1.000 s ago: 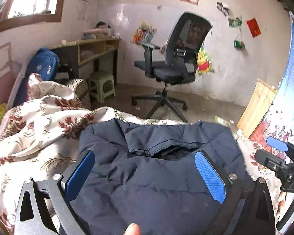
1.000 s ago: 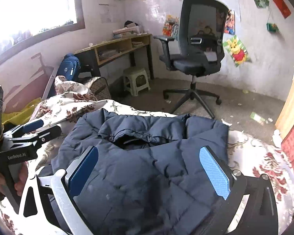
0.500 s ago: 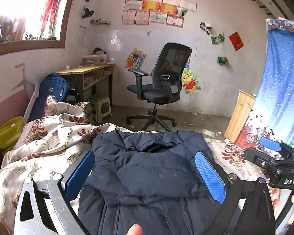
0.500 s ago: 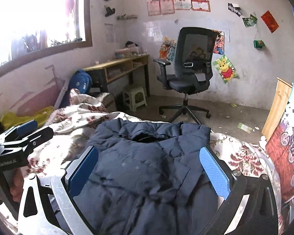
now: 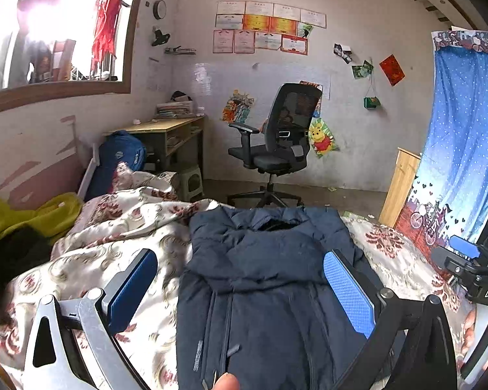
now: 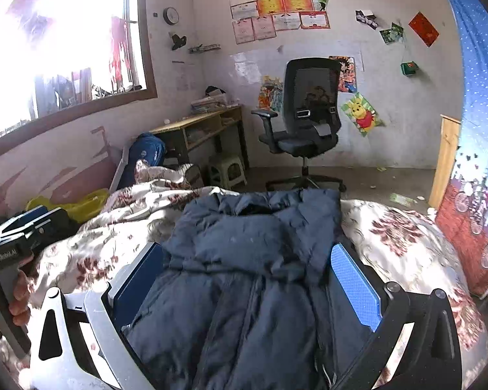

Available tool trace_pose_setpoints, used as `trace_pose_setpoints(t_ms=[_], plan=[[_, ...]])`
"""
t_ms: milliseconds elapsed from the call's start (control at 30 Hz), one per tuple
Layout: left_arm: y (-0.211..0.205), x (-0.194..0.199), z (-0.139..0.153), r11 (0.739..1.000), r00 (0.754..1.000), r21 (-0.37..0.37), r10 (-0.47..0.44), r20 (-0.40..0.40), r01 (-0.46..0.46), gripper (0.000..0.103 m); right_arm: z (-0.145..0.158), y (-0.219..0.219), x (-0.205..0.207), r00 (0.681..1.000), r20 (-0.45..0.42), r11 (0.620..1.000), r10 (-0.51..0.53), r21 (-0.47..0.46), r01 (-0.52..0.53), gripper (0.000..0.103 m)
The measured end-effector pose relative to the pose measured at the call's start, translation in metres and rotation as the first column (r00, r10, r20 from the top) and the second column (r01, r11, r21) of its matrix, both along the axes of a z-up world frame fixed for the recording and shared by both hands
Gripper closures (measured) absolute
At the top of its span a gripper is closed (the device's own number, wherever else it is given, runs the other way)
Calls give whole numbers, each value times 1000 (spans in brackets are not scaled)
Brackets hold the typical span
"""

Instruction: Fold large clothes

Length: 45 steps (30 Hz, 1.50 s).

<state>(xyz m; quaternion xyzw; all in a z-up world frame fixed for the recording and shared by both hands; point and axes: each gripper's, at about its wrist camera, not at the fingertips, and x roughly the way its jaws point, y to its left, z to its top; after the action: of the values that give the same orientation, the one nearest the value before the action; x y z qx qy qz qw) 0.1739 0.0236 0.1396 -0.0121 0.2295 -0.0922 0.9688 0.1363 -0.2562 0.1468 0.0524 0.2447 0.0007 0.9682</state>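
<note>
Navy padded jacket (image 5: 270, 279) lies front-up on the floral bedspread (image 5: 114, 237), its collar toward the far edge of the bed and its zip running down the middle toward the cameras. The top part is folded over the chest, forming a thick ridge across the garment. The lower hem is cut off by the bottom edge in both views, so the jacket's full length cannot be seen.

Left gripper (image 5: 240, 289) hangs above the jacket with its blue pads spread wide and nothing between them; the left pad is over the bedspread, the right pad over the jacket. Right gripper (image 6: 247, 279) is likewise spread wide and empty, with jacket fabric filling the gap beneath. Whether either set of pads touches the cloth cannot be told. A fingertip (image 5: 226, 382) pokes in at the bottom of the left wrist view, the rest of that hand hidden.

Containers: a desk (image 6: 198, 126) against the wall has open shelves with items too small to identify, and a stack of papers sits on top. A blue bag (image 5: 118, 159) leans at the head of the bed, contents hidden. A yellow-green bundle (image 5: 32, 214) sits at the left edge of the bed. An office chair (image 6: 304, 120) and a small stool (image 6: 227, 172) stand on the floor beyond the bed. The window (image 6: 58, 42) is overexposed.
</note>
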Motion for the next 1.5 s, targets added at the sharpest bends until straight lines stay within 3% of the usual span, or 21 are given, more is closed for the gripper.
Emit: trace_pose_setpoints(t_ms=[200, 467, 567, 767, 933, 1033, 1267, 1400, 1500], plan=[[10, -43, -16, 999, 1000, 43, 6, -6, -5, 0, -11, 6, -41, 997, -61, 998, 43, -48, -45, 2], [10, -67, -66, 996, 993, 87, -23, -120, 33, 0, -35, 9, -70, 986, -134, 984, 96, -139, -114, 2], [4, -70, -88, 989, 983, 120, -62, -171, 83, 0, -52, 10, -75, 979, -169, 972, 115, -182, -146, 2], [-7, -78, -133, 971, 968, 193, -93, -232, 139, 0, -96, 12, -65, 951, -253, 955, 178, -187, -229, 2], [-12, -77, -154, 962, 956, 213, -110, -271, 171, 0, -138, 8, -55, 926, -313, 946, 213, -171, -276, 2], [-18, -78, -165, 945, 947, 244, -141, -289, 216, 0, -166, 2, -52, 908, -359, 940, 217, -173, -294, 2], [-34, -81, -207, 876, 917, 370, -171, -361, 309, 0, -210, -9, -58, 879, -436, 918, 191, -237, -318, 2], [-37, -79, -231, 844, 902, 424, -147, -405, 328, 0, -226, -19, -59, 870, -468, 932, 155, -222, -286, 2], [-37, -75, -241, 836, 891, 435, -132, -434, 335, 0, -236, -26, -58, 867, -482, 940, 130, -218, -262, 2]])
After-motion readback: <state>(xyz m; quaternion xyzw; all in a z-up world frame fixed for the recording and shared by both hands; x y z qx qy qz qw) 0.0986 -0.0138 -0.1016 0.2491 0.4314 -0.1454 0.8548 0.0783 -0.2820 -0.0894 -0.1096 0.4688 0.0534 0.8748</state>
